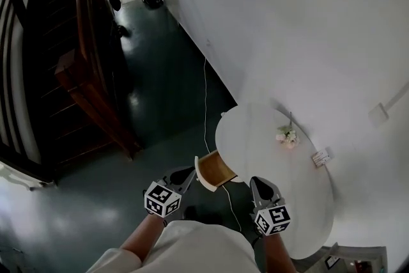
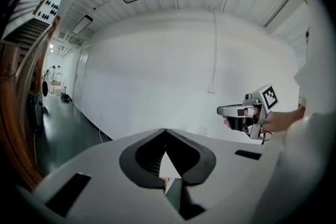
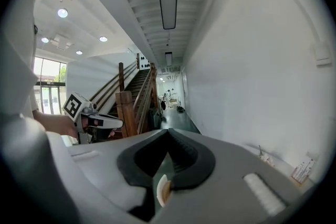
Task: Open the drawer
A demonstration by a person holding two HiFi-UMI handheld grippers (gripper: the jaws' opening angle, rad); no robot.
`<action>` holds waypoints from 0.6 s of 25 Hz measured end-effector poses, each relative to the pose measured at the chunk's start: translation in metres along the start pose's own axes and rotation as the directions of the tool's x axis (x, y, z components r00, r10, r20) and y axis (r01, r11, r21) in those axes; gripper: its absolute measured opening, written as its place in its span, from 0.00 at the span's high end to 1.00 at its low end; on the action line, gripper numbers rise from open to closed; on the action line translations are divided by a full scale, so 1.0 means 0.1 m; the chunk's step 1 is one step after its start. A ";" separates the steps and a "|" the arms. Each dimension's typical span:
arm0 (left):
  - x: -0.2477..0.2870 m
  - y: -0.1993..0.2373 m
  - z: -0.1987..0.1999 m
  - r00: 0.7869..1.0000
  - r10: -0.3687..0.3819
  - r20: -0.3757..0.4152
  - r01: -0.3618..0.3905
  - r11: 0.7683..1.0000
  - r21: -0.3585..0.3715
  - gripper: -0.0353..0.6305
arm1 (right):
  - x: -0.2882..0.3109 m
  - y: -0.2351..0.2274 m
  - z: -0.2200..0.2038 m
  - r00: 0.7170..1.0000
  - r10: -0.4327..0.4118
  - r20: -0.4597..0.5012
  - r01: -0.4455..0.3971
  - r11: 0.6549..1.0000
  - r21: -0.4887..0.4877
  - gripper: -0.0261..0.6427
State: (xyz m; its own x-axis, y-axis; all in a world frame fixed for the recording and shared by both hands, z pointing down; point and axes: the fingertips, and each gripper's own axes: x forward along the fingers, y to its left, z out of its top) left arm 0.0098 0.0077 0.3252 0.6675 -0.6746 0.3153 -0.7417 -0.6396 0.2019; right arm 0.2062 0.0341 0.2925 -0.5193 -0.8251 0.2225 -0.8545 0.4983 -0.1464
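Drawer (image 1: 216, 169): juts from the white bench's (image 1: 300, 201) near-left edge, wooden inside showing.
Left gripper (image 1: 190, 174): fingers closed, empty, just beside the drawer front.
Right gripper (image 1: 257, 182): fingers closed, empty, probably keeping clear.

Drawer (image 1: 217, 169) — rear portion concealed beneath table top (image 1: 255, 137); card (image 1: 321, 157) — print too small to be read.

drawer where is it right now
In the head view the drawer juts out from the left edge of the round white table, low at centre, between the left gripper and the right gripper.
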 end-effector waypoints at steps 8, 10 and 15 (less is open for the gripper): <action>0.02 -0.16 0.05 1.000 -0.004 0.014 0.004 1.000 0.015 0.94 | -0.04 -0.07 0.07 1.000 0.013 0.008 -0.013 1.000 -0.019 0.94; 0.03 -0.18 0.04 1.000 -0.004 0.012 0.003 1.000 0.018 0.94 | -0.05 -0.07 0.07 1.000 0.015 0.007 -0.015 0.999 -0.029 0.94; 0.03 -0.16 0.03 1.000 0.002 0.016 -0.002 1.000 0.019 0.94 | -0.06 -0.11 0.07 1.000 0.011 0.008 -0.011 0.999 -0.040 0.94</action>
State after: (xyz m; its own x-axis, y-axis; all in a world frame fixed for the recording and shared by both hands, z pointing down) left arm 0.0244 0.0149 0.3200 0.6669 -0.6816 0.3010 -0.7419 -0.6449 0.1834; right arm 0.2185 0.0316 0.2863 -0.5286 -0.8217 0.2133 -0.8487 0.5174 -0.1098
